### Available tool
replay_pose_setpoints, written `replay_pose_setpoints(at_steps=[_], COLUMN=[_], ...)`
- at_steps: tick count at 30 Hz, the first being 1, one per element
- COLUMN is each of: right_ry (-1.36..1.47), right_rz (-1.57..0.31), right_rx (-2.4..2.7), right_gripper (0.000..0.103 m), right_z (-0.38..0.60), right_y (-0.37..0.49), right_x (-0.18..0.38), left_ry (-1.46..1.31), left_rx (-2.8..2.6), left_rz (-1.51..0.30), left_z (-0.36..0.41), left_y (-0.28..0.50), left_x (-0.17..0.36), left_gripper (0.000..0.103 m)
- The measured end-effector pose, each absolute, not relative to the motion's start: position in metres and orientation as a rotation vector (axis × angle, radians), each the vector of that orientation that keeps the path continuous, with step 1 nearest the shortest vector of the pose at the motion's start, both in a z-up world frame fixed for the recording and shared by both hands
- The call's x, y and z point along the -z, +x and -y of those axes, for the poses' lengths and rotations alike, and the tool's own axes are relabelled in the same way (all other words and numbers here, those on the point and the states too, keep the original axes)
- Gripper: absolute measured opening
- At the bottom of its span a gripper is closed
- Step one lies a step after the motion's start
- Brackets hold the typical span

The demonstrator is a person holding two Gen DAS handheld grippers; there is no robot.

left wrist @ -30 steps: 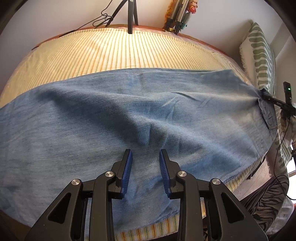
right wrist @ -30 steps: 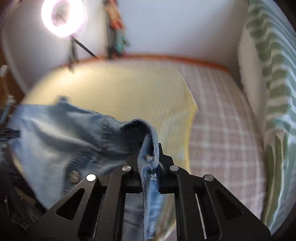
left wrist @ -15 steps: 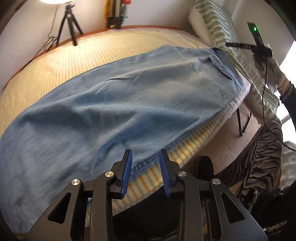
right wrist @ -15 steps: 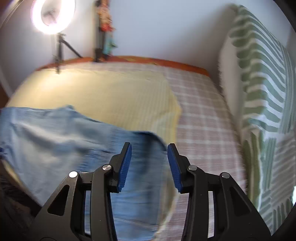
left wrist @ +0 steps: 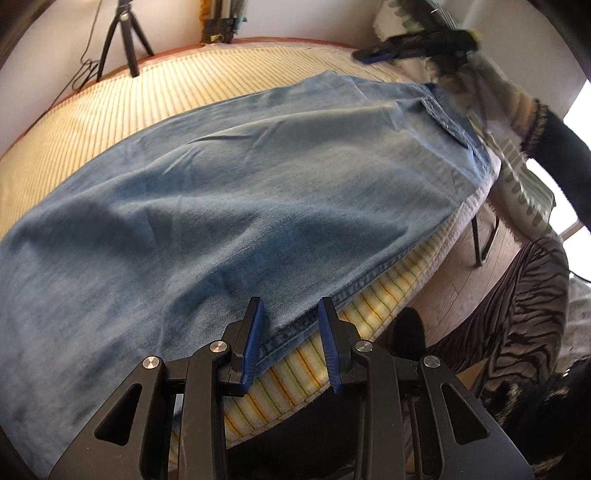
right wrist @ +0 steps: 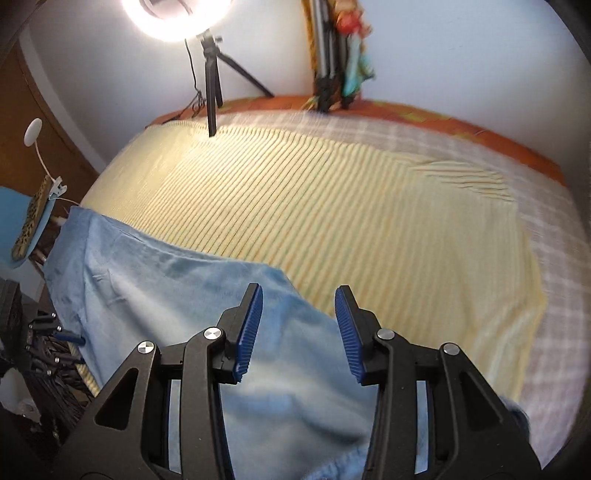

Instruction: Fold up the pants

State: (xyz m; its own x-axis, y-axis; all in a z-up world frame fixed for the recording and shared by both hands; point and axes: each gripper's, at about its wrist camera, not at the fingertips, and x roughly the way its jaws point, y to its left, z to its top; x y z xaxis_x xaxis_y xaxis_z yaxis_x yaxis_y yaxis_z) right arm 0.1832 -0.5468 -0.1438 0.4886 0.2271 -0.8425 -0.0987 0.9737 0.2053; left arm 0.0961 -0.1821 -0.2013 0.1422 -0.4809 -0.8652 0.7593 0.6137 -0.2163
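Blue jeans (left wrist: pixel 258 184) lie spread lengthwise over the yellow striped sheet (left wrist: pixel 147 92) on the bed. My left gripper (left wrist: pixel 290 306) hovers open over the jeans' stitched near seam at the bed's front edge, pads apart and pressing nothing. In the right wrist view the jeans (right wrist: pixel 166 288) fill the lower left. My right gripper (right wrist: pixel 298 295) sits above their top edge with its jaws opening and nothing pinched between them. The left wrist view also shows the right gripper (left wrist: pixel 406 48), blurred, past the waist end of the jeans, held by a hand in a dark sleeve (left wrist: pixel 561 147).
A ring light (right wrist: pixel 177 14) on a tripod (right wrist: pixel 212 92) stands at the bed's far edge. A checked sheet (right wrist: pixel 554 277) covers the right of the bed, and a green-striped pillow (left wrist: pixel 517 184) lies beyond the waist end. Zebra-patterned fabric (left wrist: pixel 517 314) and wooden floor lie beside the bed.
The right gripper let go of the jeans' waistband, opened and swung away along the bed. The left gripper shifted from mid-leg to the near seam and rolled.
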Motion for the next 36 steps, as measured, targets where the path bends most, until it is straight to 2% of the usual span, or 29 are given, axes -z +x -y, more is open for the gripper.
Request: replay_pose_setpoints(at_steps=[2, 7, 8, 9, 10, 16, 18, 22, 24, 27, 36], right_ry=[0.143, 0.117, 0.092, 0.060, 0.042, -0.098, -0.026, -0.096, -0.057, -0.023, -0.043], right_rz=[-1.095, -1.081, -1.076, -1.081, -1.086, -0.954, -0.976, -1.060, -1.046, -0.995, -0.932], right_rx=[-0.223, -0.301, -0.313, -0.321, -0.325, -0.239, -0.244, -0.246, -0.229, -0.180, -0.299], right_gripper=[0.054, 0.054, 0.045, 0.024, 0.018, 0.005, 0.005, 0.010, 0.024, 0.033, 0.034], right_z=[0.544, 0.526, 0.520, 0.512, 0.508, 0.503, 0.515, 0.503, 0.508, 0.519, 0.466], right_y=[0.203, 0.213, 0.212, 0.210, 0.208, 0.192, 0.200, 0.207, 0.205, 0.194, 0.088], right_x=[0.164, 0.183, 0.183, 0.184, 0.185, 0.159, 0.163, 0.173, 0.164, 0.144, 0.109], left_ry=[0.278, 0.248, 0.244, 0.233, 0.220, 0.187, 0.186, 0.204, 0.204, 0.189, 0.256], left_rx=[0.903, 0.747, 0.707, 0.659, 0.626, 0.548, 0.548, 0.551, 0.550, 0.556, 0.776], left_rz=[-1.101, -1.073, -1.080, -1.096, -1.110, -1.159, -1.161, -1.150, -1.150, -1.128, -1.021], left_z=[0.174, 0.130, 0.120, 0.107, 0.099, 0.067, 0.066, 0.066, 0.068, 0.073, 0.133], left_y=[0.099, 0.121, 0.127, 0.136, 0.141, 0.154, 0.154, 0.153, 0.151, 0.144, 0.111], left_x=[0.193, 0.177, 0.179, 0.181, 0.184, 0.206, 0.205, 0.205, 0.205, 0.197, 0.168], left_gripper=[0.028, 0.028, 0.028, 0.028, 0.028, 0.028, 0.028, 0.028, 0.028, 0.028, 0.028])
